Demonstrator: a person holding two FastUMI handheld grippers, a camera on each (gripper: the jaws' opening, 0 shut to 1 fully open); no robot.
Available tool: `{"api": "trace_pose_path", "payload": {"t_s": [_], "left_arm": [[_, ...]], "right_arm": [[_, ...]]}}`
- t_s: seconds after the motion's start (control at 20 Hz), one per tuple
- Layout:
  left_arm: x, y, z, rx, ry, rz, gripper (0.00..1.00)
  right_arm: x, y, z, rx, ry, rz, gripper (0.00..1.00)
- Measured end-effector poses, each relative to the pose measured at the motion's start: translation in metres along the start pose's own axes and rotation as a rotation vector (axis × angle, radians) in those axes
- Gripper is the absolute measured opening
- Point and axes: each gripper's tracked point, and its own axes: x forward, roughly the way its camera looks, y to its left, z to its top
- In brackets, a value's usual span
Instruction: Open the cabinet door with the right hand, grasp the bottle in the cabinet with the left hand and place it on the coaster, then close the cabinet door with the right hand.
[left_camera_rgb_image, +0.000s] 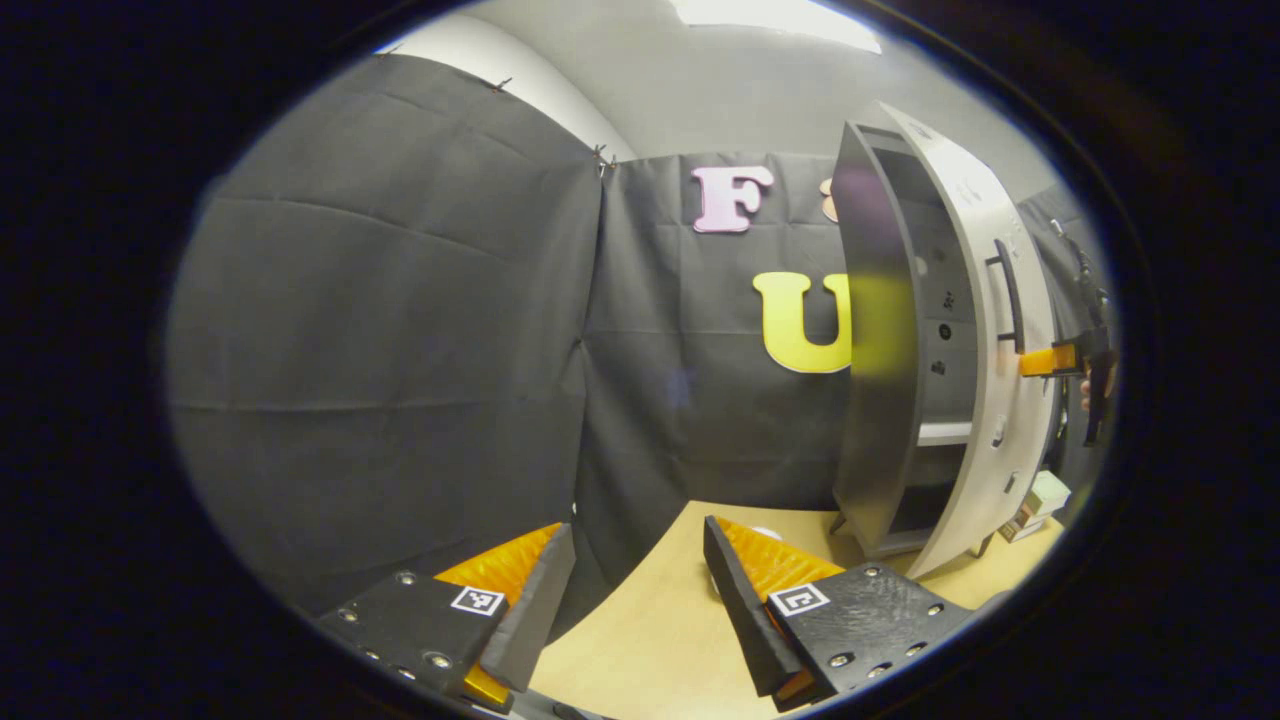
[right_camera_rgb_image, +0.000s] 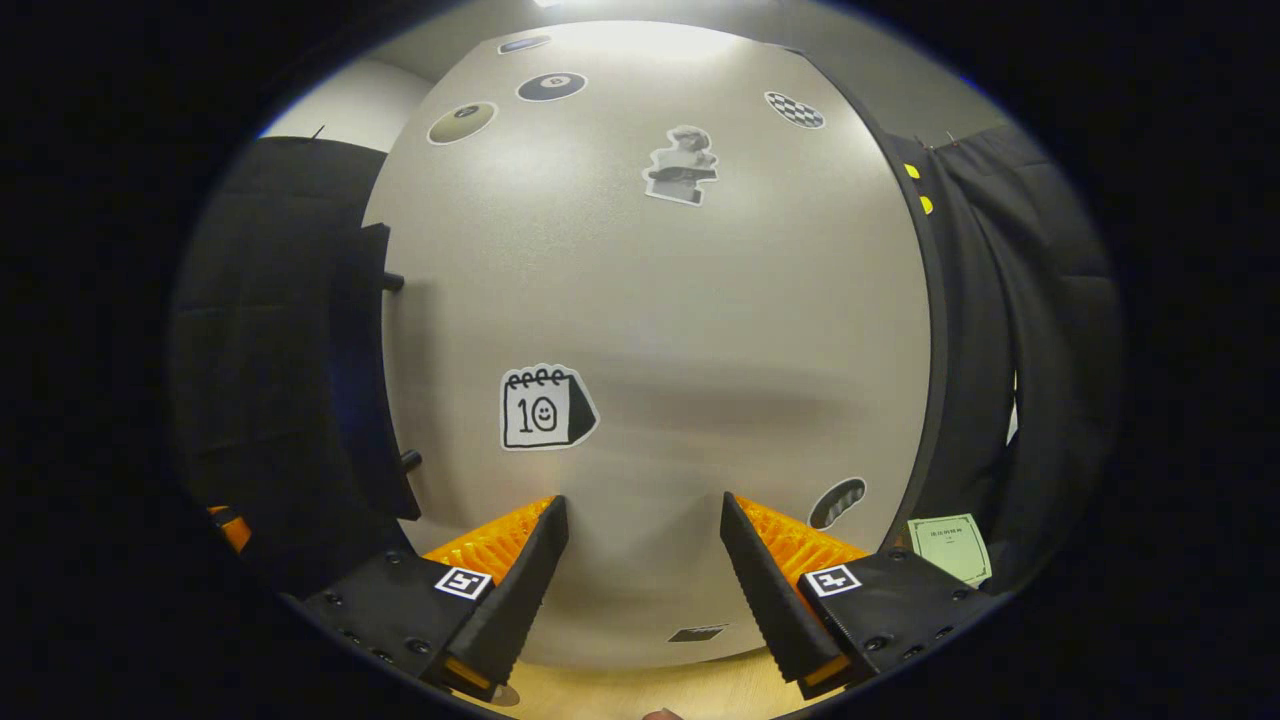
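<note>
The grey cabinet (left_camera_rgb_image: 872, 340) stands on the table at the right of the left gripper view. Its pale door (left_camera_rgb_image: 985, 330) hangs ajar, and a shelf (left_camera_rgb_image: 945, 432) and the back wall show through the gap. My right gripper (left_camera_rgb_image: 1040, 362) is against the door's outer face by the lower end of the dark handle (left_camera_rgb_image: 1010, 295). In the right gripper view the stickered door (right_camera_rgb_image: 680, 330) is very close. The handle (right_camera_rgb_image: 375, 370) lies to the left of my open right gripper (right_camera_rgb_image: 642, 503), which holds nothing. My left gripper (left_camera_rgb_image: 638, 527) hovers open and empty over the table, left of the cabinet.
The wooden table (left_camera_rgb_image: 650, 620) runs under both grippers. Small boxes (left_camera_rgb_image: 1040, 495) sit on it beyond the cabinet's right side. A pale card (right_camera_rgb_image: 948, 545) lies right of the door. Black cloth walls close off the back and left.
</note>
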Motion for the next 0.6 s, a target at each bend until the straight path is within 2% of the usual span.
{"api": "trace_pose_path", "payload": {"t_s": [0.25,0.6], "left_arm": [[0.004,0.003,-0.002,0.006,0.01,-0.002,0.81],[-0.003,0.013,-0.009,0.007,0.019,0.01,0.81]], "right_arm": [[0.0,0.011,-0.003,0.004,-0.001,-0.001,0.98],[-0.002,0.015,-0.004,-0.06,-0.049,-0.095,0.98]]}}
